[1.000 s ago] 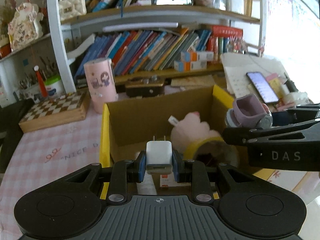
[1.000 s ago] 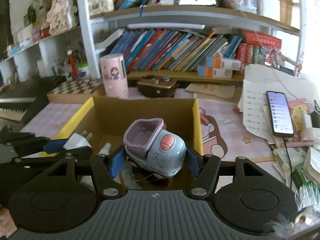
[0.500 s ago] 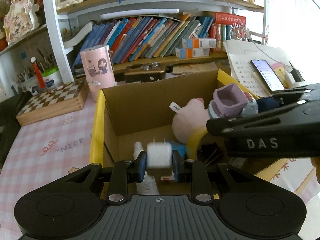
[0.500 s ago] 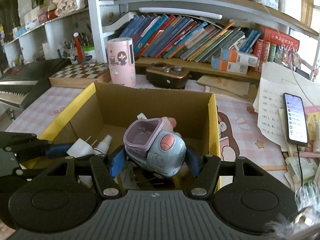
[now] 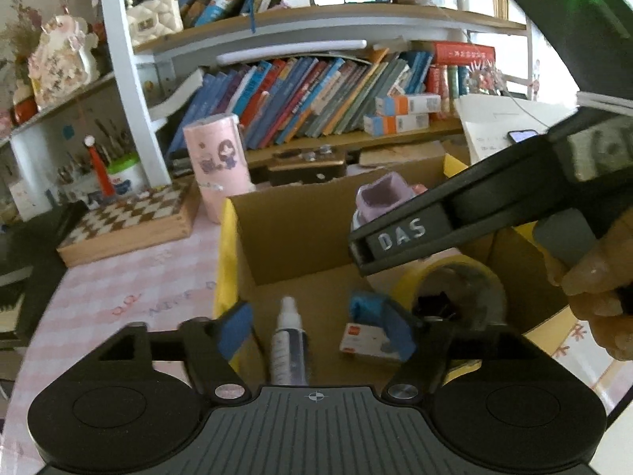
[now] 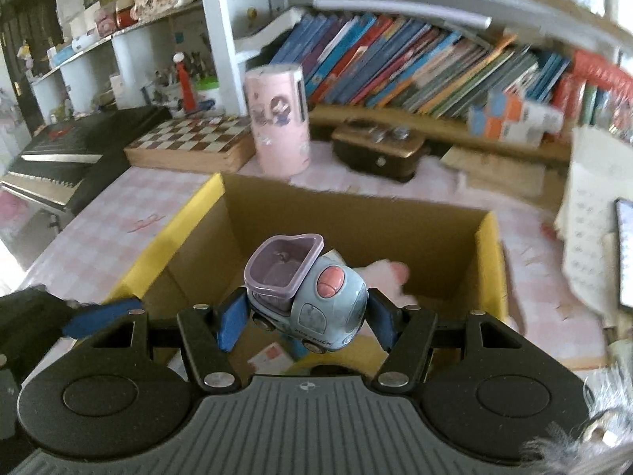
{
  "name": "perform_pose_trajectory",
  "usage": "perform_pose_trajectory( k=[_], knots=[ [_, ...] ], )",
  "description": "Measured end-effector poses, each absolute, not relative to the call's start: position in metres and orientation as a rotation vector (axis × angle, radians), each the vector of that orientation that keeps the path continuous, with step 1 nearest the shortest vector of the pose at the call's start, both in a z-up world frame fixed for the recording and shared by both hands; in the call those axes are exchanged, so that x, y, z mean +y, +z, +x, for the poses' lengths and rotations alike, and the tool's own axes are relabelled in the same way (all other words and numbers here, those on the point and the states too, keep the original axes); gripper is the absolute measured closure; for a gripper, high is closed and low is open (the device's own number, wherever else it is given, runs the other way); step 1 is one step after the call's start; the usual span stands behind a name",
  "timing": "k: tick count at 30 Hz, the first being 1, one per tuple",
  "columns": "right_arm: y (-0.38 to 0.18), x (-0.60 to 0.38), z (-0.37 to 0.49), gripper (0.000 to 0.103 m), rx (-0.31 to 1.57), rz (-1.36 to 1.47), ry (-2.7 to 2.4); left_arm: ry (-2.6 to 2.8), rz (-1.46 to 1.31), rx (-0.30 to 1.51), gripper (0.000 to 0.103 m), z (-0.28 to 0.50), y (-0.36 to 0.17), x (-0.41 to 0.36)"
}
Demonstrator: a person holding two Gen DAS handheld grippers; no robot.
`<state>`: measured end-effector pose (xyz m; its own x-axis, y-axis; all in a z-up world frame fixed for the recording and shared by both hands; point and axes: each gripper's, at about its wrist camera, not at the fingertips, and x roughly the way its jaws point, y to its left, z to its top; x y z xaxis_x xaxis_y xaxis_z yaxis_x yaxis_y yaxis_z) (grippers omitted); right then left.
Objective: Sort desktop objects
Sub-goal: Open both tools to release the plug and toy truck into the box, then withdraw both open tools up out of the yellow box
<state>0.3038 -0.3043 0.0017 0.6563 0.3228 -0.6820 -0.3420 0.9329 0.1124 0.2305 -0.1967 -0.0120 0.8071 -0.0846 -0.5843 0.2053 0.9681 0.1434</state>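
The left gripper (image 5: 316, 326) hangs over the near end of the open brown cardboard box with yellow flaps (image 5: 285, 233); its jaws have just been opening and now stand wide with nothing between the blue pads (image 5: 235, 326). On the box floor below it lie a small white spray bottle (image 5: 288, 346), a small white-and-red carton (image 5: 362, 338), a roll of yellow tape (image 5: 455, 289) and black binder clips (image 5: 435, 304) inside the roll. The white charger plug does not show in either view. The right gripper (image 6: 304, 316) is clamped on a pale blue toy truck with a lilac hopper and pink side button (image 6: 312, 301), held above the box interior, with a pink plush toy (image 6: 389, 277) lying farther in. Beyond the box, on the pink checked tablecloth (image 6: 118, 245), stand a pink cartoon-printed cylinder (image 6: 279, 118), a wooden chessboard box (image 6: 190, 144) and a dark brown case (image 6: 378, 150), with a shelf of leaning books (image 6: 415, 75) behind.
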Motion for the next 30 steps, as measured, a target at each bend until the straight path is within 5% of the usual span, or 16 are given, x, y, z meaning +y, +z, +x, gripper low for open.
perform_pose_trajectory(
  k=[10, 13, 16, 30],
  knots=[
    [-0.016, -0.287, 0.323, 0.042, 0.881, -0.012, 0.404, -0.158, 0.234, 0.604, 0.017, 0.226, -0.014, -0.200],
    [-0.022, -0.288, 0.323, 0.034, 0.905, 0.024, 0.410, -0.161, 0.232, 0.602, 0.014, 0.226, -0.013, -0.200],
    [-0.018, -0.289, 0.320, 0.025, 0.878, 0.026, 0.410, -0.166, 0.237, 0.591, 0.011, 0.222, -0.012, -0.201],
    [0.032, -0.311, 0.251, 0.024, 0.603, 0.074, 0.306, -0.091, 0.166, 0.481, 0.005, 0.178, 0.022, -0.164]
  ],
)
